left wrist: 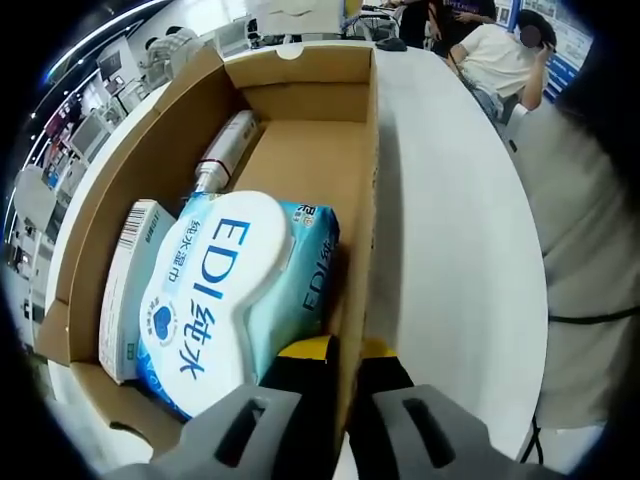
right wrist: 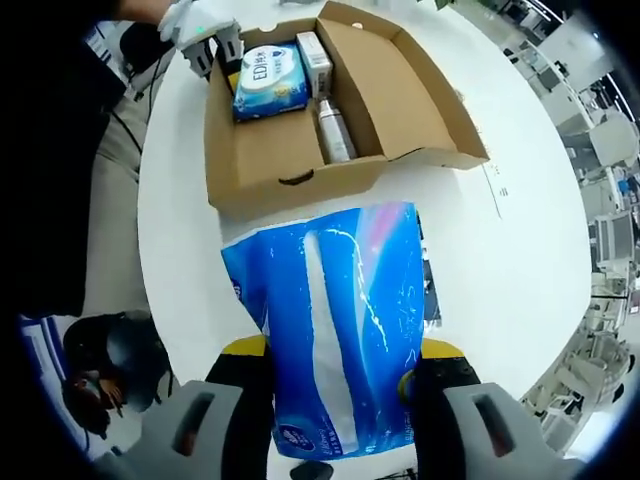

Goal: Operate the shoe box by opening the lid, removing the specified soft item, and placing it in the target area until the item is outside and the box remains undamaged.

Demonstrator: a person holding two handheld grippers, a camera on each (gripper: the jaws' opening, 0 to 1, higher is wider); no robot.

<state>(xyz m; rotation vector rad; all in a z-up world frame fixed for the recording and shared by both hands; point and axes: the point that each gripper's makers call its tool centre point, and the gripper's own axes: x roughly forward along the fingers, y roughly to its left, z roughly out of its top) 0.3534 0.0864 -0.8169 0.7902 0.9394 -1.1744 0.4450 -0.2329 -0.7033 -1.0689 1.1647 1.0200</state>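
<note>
soft pack out of shoe box, held above surface; box braced by its wall.

blue plastic soft pack [right wrist: 335, 330] clamped between right gripper [right wrist: 340, 385] fingers, hanging clear of open cardboard shoe box [right wrist: 290, 160], over white surface [right wrist: 500, 250]. left gripper [left wrist: 340, 365] fingers closed astride the box's side wall [left wrist: 358, 260], one inside, one outside. left in box: edi wet-wipes pack [left wrist: 225, 290], small white carton [left wrist: 130, 280], slim tube [left wrist: 225, 150]. to do well: lower pack flat onto bare surface well apart from box, release only once resting; keep hold on wall light so cardboard neither creases nor tears; steady box, no dragging.
</note>
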